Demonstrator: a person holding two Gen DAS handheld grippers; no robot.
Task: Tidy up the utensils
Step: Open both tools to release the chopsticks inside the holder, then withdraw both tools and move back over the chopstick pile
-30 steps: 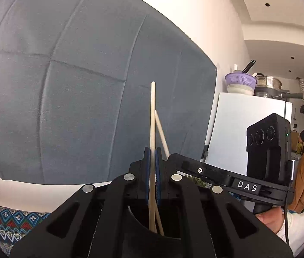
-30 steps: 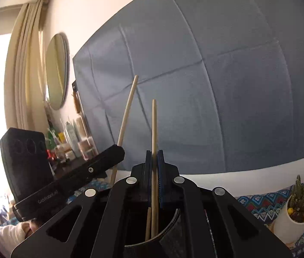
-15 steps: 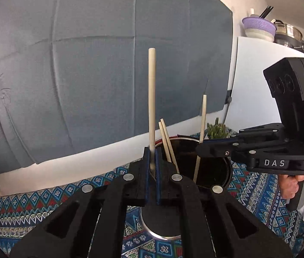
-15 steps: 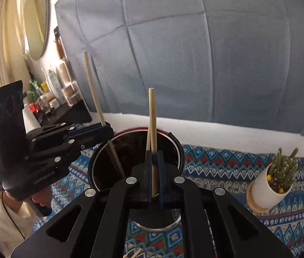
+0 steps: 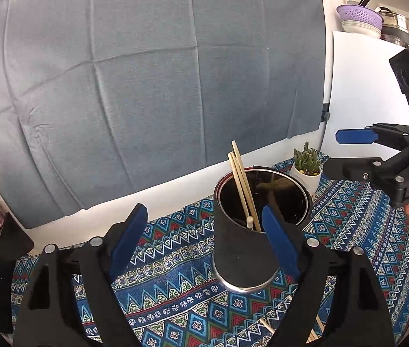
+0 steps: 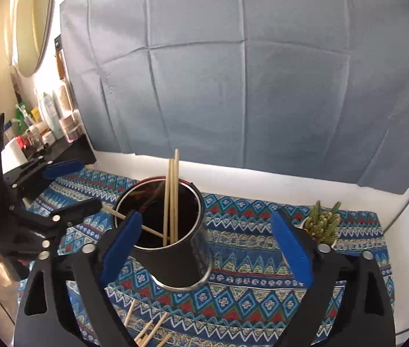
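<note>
A black metal cup stands on the patterned cloth and holds several wooden chopsticks. My left gripper is open and empty just in front of the cup. In the right wrist view the same cup holds the chopsticks, and my right gripper is open and empty around its near side. The right gripper also shows at the right of the left wrist view, and the left gripper at the left of the right wrist view. More loose chopsticks lie on the cloth below.
A small potted cactus stands behind the cup to the right, also in the right wrist view. A blue-grey cloth hangs on the wall. Bottles on a dark shelf stand far left. A white fridge is right.
Both grippers were shut on one chopstick each above the cup. Both have opened and the chopsticks now rest in the cup. Both cameras have tilted down toward the table.
</note>
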